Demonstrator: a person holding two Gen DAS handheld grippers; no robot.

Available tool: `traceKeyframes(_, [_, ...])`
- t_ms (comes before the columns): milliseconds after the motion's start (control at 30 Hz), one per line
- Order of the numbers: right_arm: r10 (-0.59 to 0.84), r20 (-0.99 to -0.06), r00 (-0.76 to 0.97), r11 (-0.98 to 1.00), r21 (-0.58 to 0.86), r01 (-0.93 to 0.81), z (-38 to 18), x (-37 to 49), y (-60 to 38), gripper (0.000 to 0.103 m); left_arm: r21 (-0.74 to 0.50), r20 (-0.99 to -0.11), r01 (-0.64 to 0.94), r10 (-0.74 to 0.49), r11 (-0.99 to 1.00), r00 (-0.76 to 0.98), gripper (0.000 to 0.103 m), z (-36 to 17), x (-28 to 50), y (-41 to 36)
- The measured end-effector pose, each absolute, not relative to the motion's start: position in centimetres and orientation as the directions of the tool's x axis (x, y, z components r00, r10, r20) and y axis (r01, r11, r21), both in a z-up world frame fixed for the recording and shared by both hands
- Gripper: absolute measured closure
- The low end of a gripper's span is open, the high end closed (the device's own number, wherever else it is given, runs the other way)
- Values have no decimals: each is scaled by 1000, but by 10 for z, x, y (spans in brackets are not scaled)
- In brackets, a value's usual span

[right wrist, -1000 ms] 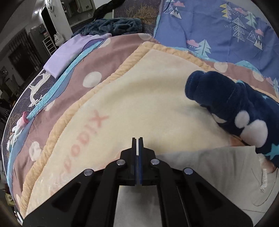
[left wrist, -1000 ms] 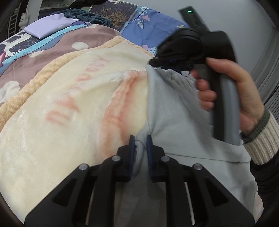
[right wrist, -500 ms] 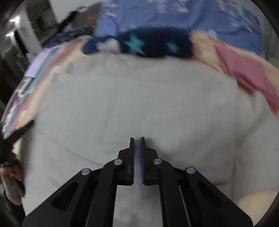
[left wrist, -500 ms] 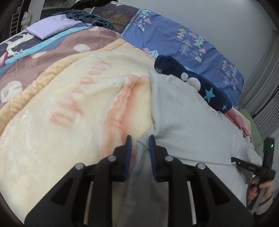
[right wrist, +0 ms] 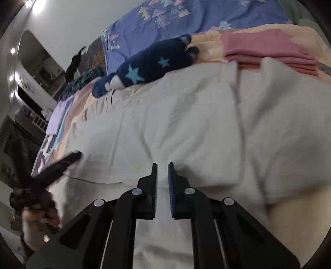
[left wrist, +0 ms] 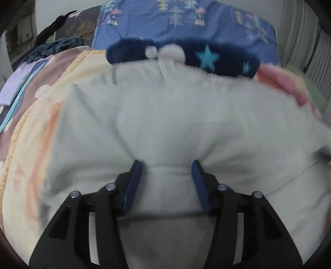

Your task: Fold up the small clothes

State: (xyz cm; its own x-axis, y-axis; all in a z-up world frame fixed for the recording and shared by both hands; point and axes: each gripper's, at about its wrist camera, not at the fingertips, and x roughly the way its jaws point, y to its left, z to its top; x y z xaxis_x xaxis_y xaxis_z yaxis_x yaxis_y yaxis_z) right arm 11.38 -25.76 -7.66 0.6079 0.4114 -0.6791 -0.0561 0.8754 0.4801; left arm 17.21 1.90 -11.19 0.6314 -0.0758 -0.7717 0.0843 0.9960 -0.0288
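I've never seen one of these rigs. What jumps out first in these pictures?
A big pale grey garment is spread across the bed and fills both views. Black fingers with blue pads frame the bottom of each picture, the left pair wide apart. Behind the garment lies a navy fleece with light blue stars.

One grey garment [left wrist: 175, 124] fills the middle of both views. One navy starred fleece [left wrist: 206, 55] lies along its upper edge. One pink folded stack [right wrist: 266, 49] sits at the upper right of the right view. One cream blanket [left wrist: 26, 144] shows at the left, one blue tree-print cover [left wrist: 186, 18] at the top, and one lilac piece [left wrist: 12, 87] at the far left. Two grippers are counted: left gripper [left wrist: 166, 167] and right gripper [right wrist: 162, 167].
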Motion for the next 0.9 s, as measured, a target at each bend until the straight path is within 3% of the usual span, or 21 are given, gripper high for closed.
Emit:
traceKeyframes(100, [293, -597, 747, 876, 480, 40, -49, 60, -337, 87, -2, -765, 75, -50, 997, 642, 50, -106, 167, 17])
traceKeyframes(167, [130, -565, 815, 847, 490, 204, -44, 14, -404, 75, -18, -761, 73, -61, 997, 646, 50, -107, 166, 20])
traceKeyframes(267, [-46, -554, 831, 678, 594, 434, -59, -51, -486, 75, -30, -760, 72, -70, 997, 647, 49, -106, 166, 21])
traceKeyframes(400, [-114, -579, 808, 457, 691, 560, -88, -97, -538, 64, -35, -759, 74, -75, 997, 647, 49, -106, 166, 21])
traceKeyframes(533, [-80, -500, 862, 322, 806, 497, -110, -95, -558, 50, -38, -757, 74, -77, 997, 649, 48, -106, 168, 20])
traceKeyframes(633, [-120, -482, 868, 212, 842, 497, -115, -92, -571, 50, -54, -753, 75, -89, 996, 652, 48, -106, 167, 21])
traceKeyframes(700, [-161, -464, 871, 172, 856, 487, -116, -89, -575, 55, -71, -751, 77, -104, 994, 652, 46, -106, 166, 23])
traceKeyframes(767, [-176, -453, 874, 202, 852, 483, -114, -82, -581, 91, -85, -749, 81, -117, 993, 653, 45, -106, 166, 24])
traceKeyframes(800, [-163, -439, 884, 198, 863, 465, -114, -78, -582, 98, -89, -748, 82, -121, 993, 653, 45, -105, 166, 24])
traceKeyframes(900, [-171, -378, 910, 207, 889, 409, -99, -73, -575, 99, -94, -746, 84, -126, 992, 653, 44, -105, 167, 24])
